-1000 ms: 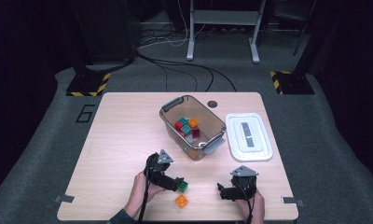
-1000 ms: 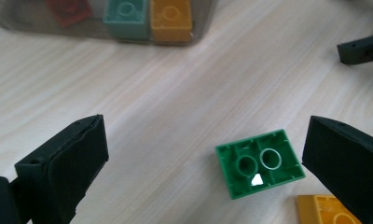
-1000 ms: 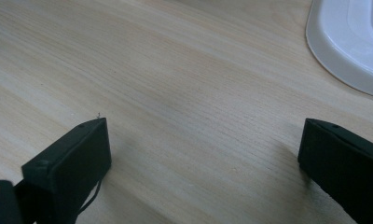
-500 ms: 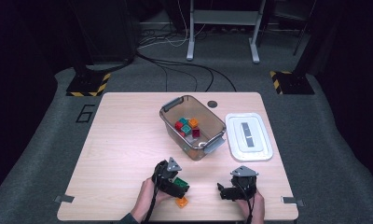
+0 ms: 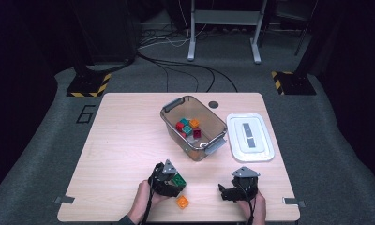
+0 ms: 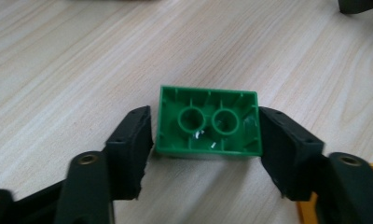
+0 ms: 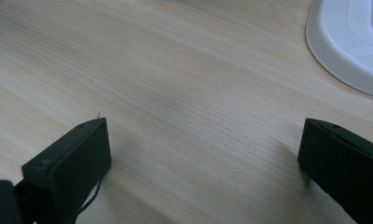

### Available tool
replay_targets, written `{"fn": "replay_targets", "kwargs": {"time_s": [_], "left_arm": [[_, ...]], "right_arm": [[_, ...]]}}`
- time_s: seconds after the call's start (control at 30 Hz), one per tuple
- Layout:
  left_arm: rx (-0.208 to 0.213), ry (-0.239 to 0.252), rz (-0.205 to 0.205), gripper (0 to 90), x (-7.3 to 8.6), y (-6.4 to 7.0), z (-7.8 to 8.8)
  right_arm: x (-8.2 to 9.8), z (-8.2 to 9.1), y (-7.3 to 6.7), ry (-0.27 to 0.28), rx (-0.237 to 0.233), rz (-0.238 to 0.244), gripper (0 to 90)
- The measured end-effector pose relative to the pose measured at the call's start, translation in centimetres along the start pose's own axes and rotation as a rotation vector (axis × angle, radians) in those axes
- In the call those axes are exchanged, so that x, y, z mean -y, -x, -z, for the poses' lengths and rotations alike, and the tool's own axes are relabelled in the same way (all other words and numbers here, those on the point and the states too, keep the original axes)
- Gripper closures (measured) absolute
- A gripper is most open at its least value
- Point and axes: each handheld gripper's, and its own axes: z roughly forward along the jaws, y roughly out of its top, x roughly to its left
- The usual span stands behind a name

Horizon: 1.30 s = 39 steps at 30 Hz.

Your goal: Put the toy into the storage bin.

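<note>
A person sits at a pale wooden bench (image 5: 124, 140) with a tool in each hand. The left tool (image 6: 205, 135) has just been closing its jaws around a green brick (image 6: 208, 122), which lies hollow side up near the front edge; the right jaw touches the brick's end, the left jaw sits just beside it. An orange brick (image 5: 182, 202) lies close by. The right tool (image 7: 203, 154) rests released, jaws wide over bare wood, near a white lid (image 7: 348, 42)
</note>
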Motion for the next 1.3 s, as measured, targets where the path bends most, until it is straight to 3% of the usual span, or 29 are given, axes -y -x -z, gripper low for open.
{"fn": "replay_targets", "kwargs": {"time_s": [0.07,0.37,0.77,1.3], "left_arm": [[0.001,-0.001,0.001,41.9,0.1,-0.1,0.0],[-0.005,0.010,0.007,42.8,0.3,-0.5,0.2],[-0.046,0.044,0.053,42.9,0.3,-2.6,1.4],[-0.120,0.088,0.101,43.0,-0.7,-5.8,4.5]], "right_arm": [[0.0,0.0,0.0,0.000,0.000,0.000,1.4],[0.0,0.0,0.0,0.000,0.000,0.000,1.4],[0.0,0.0,0.0,0.000,0.000,0.000,1.4],[0.0,0.0,0.0,0.000,0.000,0.000,1.4]]}}
